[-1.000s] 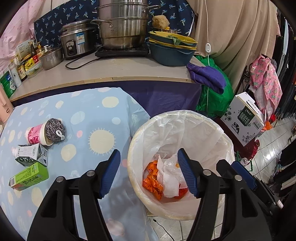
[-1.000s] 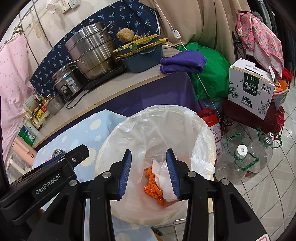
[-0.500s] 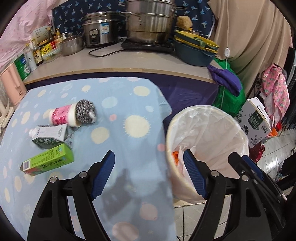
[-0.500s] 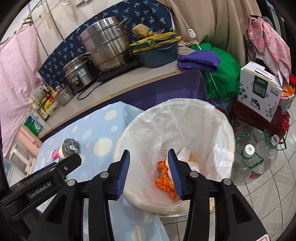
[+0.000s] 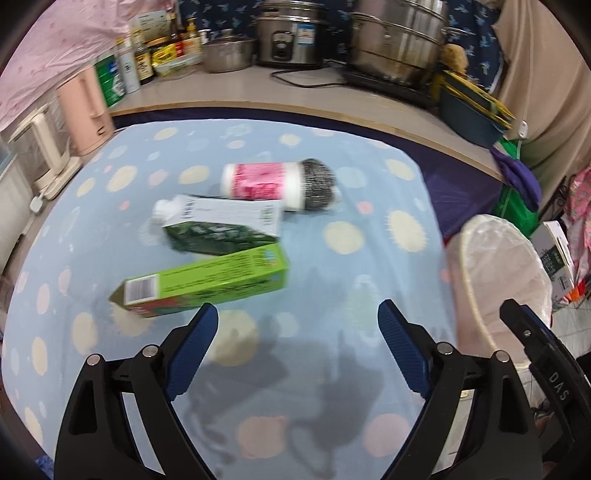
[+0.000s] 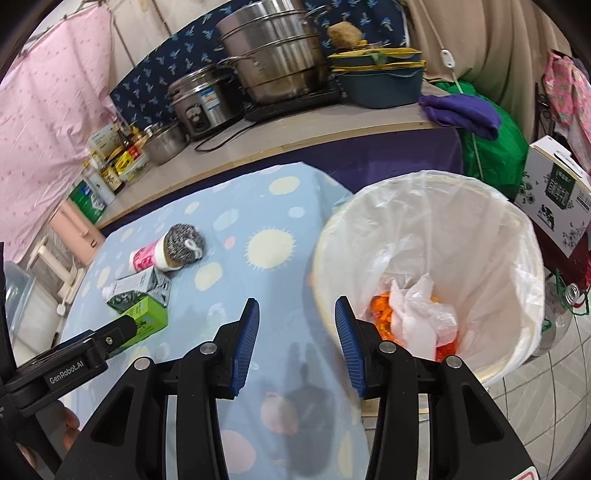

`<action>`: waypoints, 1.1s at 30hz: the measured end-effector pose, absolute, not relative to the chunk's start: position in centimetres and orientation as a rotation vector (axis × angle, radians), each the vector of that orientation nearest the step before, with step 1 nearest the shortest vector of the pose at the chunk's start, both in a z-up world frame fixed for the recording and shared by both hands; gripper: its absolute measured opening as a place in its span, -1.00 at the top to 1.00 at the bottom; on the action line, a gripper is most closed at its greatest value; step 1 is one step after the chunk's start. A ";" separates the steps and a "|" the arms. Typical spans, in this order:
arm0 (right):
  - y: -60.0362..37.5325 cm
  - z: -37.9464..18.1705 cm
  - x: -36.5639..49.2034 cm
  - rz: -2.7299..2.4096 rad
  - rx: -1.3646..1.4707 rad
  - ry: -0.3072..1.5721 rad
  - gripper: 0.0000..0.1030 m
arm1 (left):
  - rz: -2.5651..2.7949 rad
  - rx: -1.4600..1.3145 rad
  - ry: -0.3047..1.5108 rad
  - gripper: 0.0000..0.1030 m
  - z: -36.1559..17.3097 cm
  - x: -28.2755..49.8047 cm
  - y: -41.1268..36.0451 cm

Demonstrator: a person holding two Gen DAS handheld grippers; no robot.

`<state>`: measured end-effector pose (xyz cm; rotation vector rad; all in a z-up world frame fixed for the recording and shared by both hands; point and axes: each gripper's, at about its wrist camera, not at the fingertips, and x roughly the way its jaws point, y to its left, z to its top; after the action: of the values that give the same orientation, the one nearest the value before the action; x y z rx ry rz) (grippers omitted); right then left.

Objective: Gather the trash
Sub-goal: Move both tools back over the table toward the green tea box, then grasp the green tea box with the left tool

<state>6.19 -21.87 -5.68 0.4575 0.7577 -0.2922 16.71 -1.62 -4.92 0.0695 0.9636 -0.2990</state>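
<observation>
On the blue spotted tablecloth (image 5: 369, 229) lie a green carton (image 5: 207, 282), a white and dark green carton (image 5: 221, 225) and a pink cup (image 5: 258, 184) with a steel scourer (image 5: 317, 184) in its mouth. My left gripper (image 5: 297, 317) is open and empty, just short of the green carton. The white-lined trash bin (image 6: 436, 258) stands right of the table and holds orange wrappers and white plastic (image 6: 417, 314). My right gripper (image 6: 295, 314) is open and empty above the table edge, beside the bin's rim. The cartons (image 6: 144, 295) also show in the right wrist view.
A counter (image 5: 258, 96) behind the table carries steel pots (image 5: 395, 37), a rice cooker (image 5: 288, 33), bottles and a blue basin (image 5: 469, 107). A pink kettle (image 5: 85, 110) stands at the left. A white box (image 6: 554, 195) and plastic bottles (image 6: 565, 299) sit on the floor right of the bin.
Both grippers have swung left, away from above the bin toward the table. The left gripper now faces the cartons and cup. Both stay open and empty.
</observation>
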 end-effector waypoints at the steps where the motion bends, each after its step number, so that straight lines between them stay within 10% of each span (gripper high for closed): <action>1: -21.3 -5.7 6.6 -0.284 0.452 0.762 0.19 | -0.283 0.064 0.966 -0.63 -5.1 17.0 -0.5; 33: -14.1 -7.1 12.7 -0.186 0.360 0.870 0.19 | -0.382 0.018 1.080 -0.77 -10.2 23.0 7.2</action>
<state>12.69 -14.12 -7.09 0.3602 0.8701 -0.1859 23.04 7.17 -10.20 0.0181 1.0805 -0.3818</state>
